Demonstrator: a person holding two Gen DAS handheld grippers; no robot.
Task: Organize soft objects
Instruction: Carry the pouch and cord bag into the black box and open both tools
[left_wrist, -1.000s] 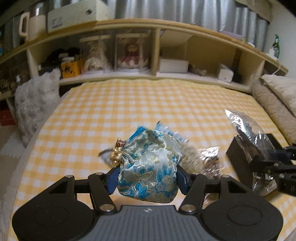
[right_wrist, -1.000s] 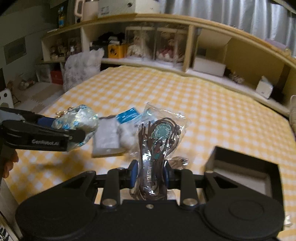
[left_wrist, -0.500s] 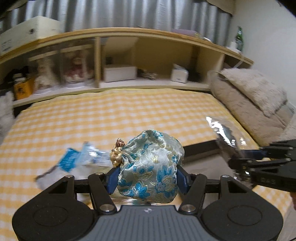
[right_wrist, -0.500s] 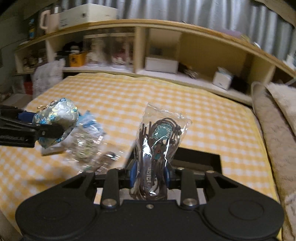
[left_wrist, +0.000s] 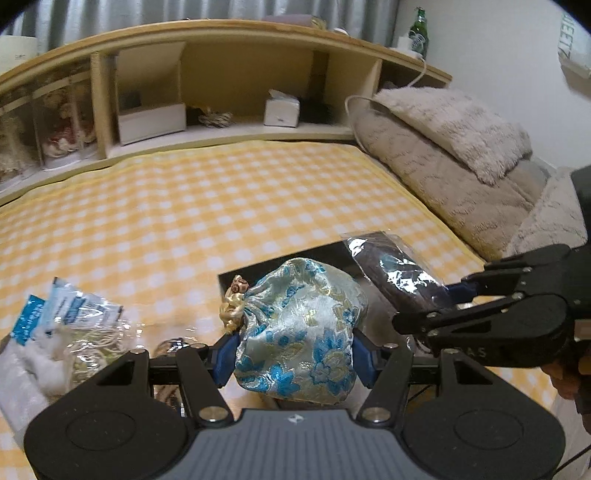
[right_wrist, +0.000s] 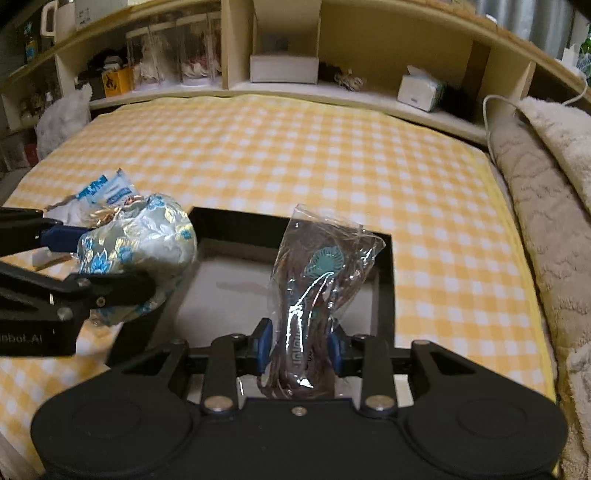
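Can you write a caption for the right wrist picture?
Right hand-held gripper holds a plastic packet above a black box.

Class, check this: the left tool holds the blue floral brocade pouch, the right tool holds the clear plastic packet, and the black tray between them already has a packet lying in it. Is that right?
Not quite. The black tray is empty, as the right wrist view shows. The rest stands: the left tool holds the brocade pouch, and the right tool holds the plastic packet.
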